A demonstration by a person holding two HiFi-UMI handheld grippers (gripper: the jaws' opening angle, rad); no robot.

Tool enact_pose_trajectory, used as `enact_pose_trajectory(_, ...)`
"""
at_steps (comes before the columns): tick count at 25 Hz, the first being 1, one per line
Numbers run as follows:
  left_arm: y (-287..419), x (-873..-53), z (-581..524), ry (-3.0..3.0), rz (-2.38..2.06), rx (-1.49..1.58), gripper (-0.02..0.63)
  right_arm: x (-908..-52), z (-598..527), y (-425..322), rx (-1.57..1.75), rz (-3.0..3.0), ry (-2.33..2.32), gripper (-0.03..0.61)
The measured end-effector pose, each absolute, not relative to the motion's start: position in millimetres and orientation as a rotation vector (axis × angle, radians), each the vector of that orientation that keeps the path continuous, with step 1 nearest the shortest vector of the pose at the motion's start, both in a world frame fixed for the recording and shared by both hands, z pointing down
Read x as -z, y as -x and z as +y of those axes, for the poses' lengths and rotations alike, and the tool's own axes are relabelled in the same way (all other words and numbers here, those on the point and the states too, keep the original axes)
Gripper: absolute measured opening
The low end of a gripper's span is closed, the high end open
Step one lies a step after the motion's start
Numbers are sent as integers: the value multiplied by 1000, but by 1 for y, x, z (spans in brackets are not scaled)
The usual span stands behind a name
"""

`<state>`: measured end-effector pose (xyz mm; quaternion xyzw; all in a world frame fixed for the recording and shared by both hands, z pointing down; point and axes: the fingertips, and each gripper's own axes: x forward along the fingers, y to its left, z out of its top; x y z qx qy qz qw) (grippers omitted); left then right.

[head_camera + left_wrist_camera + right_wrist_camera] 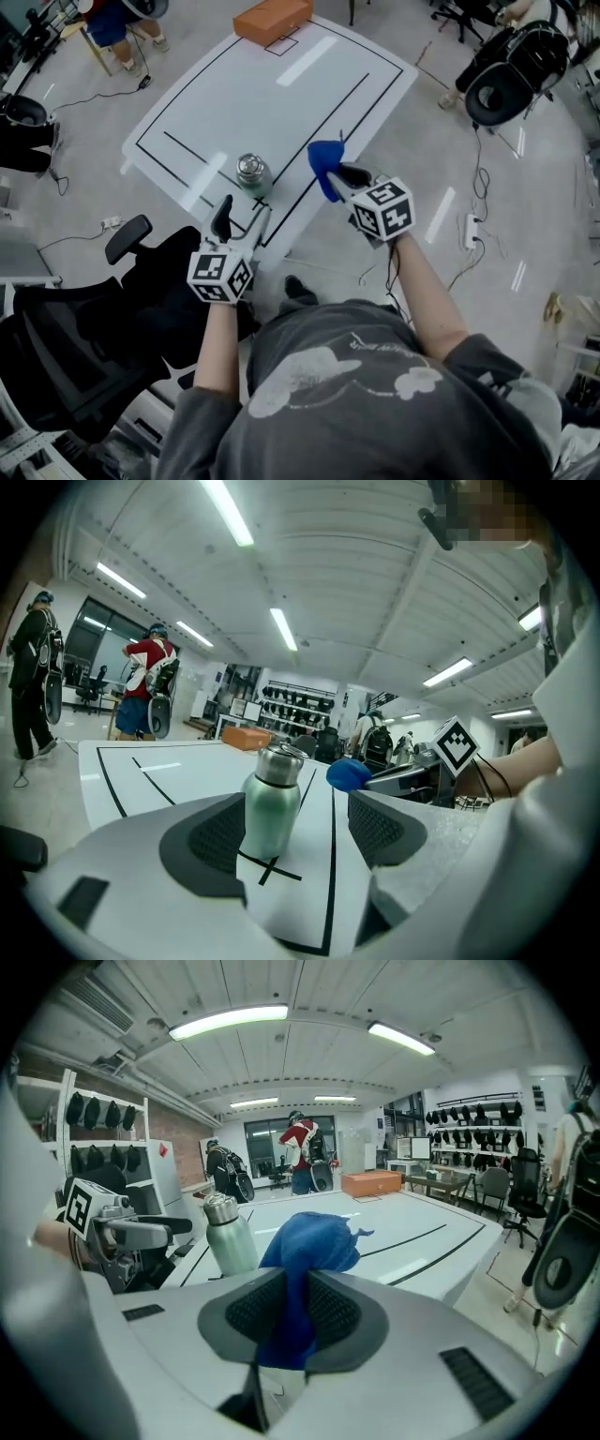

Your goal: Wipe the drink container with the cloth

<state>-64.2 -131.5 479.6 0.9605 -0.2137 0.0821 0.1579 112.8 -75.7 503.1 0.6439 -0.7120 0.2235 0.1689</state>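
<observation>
Drink container point(253, 174), a green metal bottle with a steel cap, stands upright near the near edge of the white desk point(281, 84), on a black cross where two painted lines meet. The left claw point(242, 217) is nearest to the person, at that near edge. Its jaws stand wide apart and grip nothing. In the left gripper view the bottle point(272, 803) stands just ahead of the gap, closer to the left pad, and whether it touches that pad cannot be told. The right claw point(342, 178) is held just right of the bottle, above the desk's right edge, with its jaws clamped together on a blue cloth point(325, 167). In the right gripper view the cloth point(305, 1260) bunches up above the pads and hangs below them, with the bottle point(230, 1237) to its left and apart from it. Further off, an orange box point(273, 19) lies at the desk's far edge.
</observation>
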Motion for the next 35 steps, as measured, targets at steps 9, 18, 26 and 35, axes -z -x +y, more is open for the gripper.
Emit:
enact_pose_trajectory(9, 64, -470, -79, -2695, -723, -260, 297, -479, -26, -124, -613, -2085, -1843, 71)
enact_pose_trajectory(18, 64, -458, -21, -2707, -837, -265, 9, -465, 33, -109, -539, -2141, -1779, 69)
enact_pose_trajectory(26, 68, -459, 44, -2714, -873, -304, 3, -463, 100, -97, -506, -2155, -1751, 68)
enact_pose_trajectory(35, 78, -463, 118, -2682, -860, -285, 3, -465, 175, -80, -505, -2161, -1714, 69)
